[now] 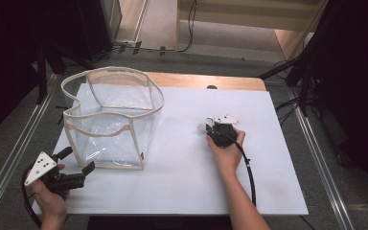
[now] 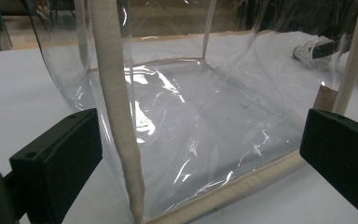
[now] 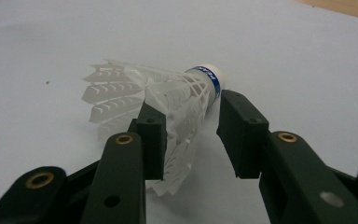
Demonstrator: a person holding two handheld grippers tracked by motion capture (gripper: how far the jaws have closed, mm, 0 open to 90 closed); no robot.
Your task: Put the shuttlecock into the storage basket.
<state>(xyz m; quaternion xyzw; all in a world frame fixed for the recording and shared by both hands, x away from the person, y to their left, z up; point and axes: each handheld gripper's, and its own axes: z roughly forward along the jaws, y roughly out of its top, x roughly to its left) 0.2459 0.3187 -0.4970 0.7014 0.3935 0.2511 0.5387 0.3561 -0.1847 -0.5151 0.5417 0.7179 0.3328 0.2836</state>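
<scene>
A: What is seen in the high view?

B: A clear bag [image 1: 112, 120] with cream edging is stood open on the white worktop [image 1: 182, 182], toward its left half. The left gripper [image 1: 74, 165] is held at the near left corner, its jaws spread and aimed at the bag's near lower edge, just short of it. The right gripper [image 1: 211, 128] is held right of the middle, well apart from the bag, with a white shuttlecock [image 1: 204, 125] at its tip.

A: And in the left gripper view?

B: The bag [image 2: 191, 130] is seen close up, one cream corner seam [image 2: 116, 116] standing between the two spread jaws. Neither jaw can be seen to touch it. The right gripper's tip is glimpsed through the plastic, far off.

A: And in the right gripper view?

B: The shuttlecock [image 3: 168, 102] is laid on its side on the worktop [image 3: 284, 60], cork with blue band turned away to the right, skirt fanned to the left. It is set between the jaws: the left jaw is pressed into the skirt, while a slight gap is left at the right jaw. It cannot be told for sure whether it is fully pinched.
</scene>
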